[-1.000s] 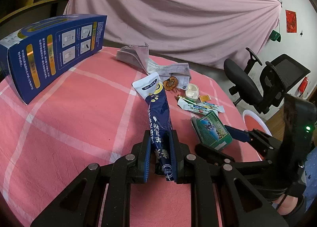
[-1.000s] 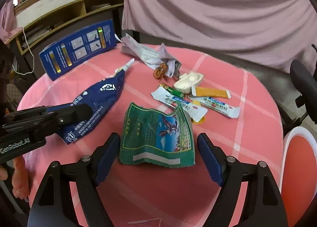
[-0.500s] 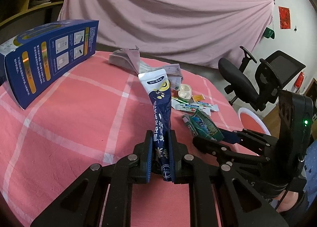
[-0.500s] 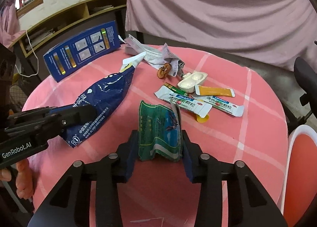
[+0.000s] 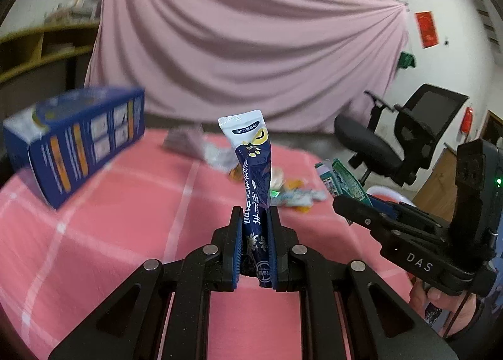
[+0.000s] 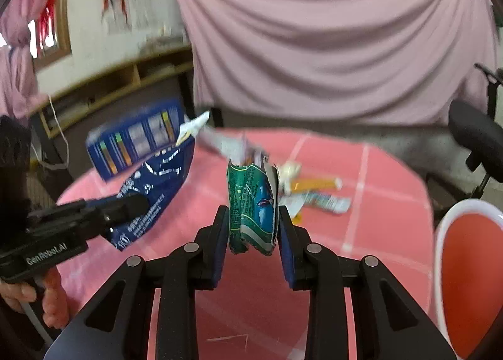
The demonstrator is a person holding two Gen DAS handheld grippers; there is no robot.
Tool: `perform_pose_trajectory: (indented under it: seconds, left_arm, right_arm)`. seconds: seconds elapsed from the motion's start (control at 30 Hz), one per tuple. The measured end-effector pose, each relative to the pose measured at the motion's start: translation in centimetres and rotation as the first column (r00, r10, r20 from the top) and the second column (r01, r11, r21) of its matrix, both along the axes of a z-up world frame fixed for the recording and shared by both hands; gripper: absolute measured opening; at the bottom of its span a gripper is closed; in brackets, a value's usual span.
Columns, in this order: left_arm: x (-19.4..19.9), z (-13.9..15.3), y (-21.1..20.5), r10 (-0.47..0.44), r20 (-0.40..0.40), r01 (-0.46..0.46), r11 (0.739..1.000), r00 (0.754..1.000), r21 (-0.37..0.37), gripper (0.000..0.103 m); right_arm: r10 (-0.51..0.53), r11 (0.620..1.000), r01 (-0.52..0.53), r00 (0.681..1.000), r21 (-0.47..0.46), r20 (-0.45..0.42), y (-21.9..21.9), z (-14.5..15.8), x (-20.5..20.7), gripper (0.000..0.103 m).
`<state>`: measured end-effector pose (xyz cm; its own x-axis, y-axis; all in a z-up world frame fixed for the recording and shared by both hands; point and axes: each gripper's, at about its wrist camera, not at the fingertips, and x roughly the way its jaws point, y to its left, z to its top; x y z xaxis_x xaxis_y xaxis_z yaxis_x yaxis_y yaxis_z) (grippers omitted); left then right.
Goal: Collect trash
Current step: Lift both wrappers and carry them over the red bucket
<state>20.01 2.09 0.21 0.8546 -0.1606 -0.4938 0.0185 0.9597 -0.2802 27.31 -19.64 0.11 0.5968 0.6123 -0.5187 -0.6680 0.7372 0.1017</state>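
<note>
Above the pink checked table [image 5: 125, 234], your left gripper [image 5: 255, 234] pinches a floppy dark blue plastic pouch [image 5: 254, 171]. Your right gripper [image 6: 254, 228] squeezes a crinkly green foil wrapper [image 6: 251, 202]. Both look light and soft; hold low.

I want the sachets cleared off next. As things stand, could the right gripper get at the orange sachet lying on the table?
Probably not yet. The right gripper is shut on the green wrapper, so its jaws are occupied. The orange sachet lies uncovered on the pink tablecloth ahead, so the way looks free once the wrapper is dropped.
</note>
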Motion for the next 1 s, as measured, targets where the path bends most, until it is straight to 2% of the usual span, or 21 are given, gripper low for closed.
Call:
perform_pose_trajectory:
  seconds: [0.17,0.33,0.53,0.63,0.77,1.0]
  left_arm:
    - [-1.3,2.4,-2.5,-0.019,0.172,0.011,0.999,0.985,0.047,0.011]
    - [-2.1,4.7,-6.0,-0.094,0.316,0.060,0.992,0.944,0.115,0.011]
    - [-1.5,6.1,-10.9,-0.210,0.399,0.140,0.970,0.893,0.196,0.011]
    - [-0.7,6.7,-13.6,-0.263,0.416,0.186,0.958,0.871,0.216,0.012]
    - [0.8,7.5,-17.0,-0.316,0.433,0.243,0.946,0.844,0.215,0.012]
    - [3.4,7.5,-21.7,-0.393,0.397,0.324,0.917,0.829,0.232,0.012]
  right_arm:
    - [-0.037,0.991,0.017,0.987,0.131,0.155,-2.6,2.3,-2.5,0.027]
    - [-0.137,0.973,0.071,0.945,0.221,0.298,-5.9,4.4,-4.5,0.027]
    - [-0.289,0.935,0.179,0.883,0.305,0.369,-10.1,5.7,-5.0,0.027]
    - [-0.356,0.913,0.235,0.857,0.334,0.371,-12.2,6.0,-4.5,0.028]
    - [-0.428,0.878,0.298,0.839,0.375,0.336,-15.6,6.3,-4.0,0.028]
    - [-0.539,0.813,0.425,0.808,0.398,0.238,-19.7,5.8,-2.9,0.029]
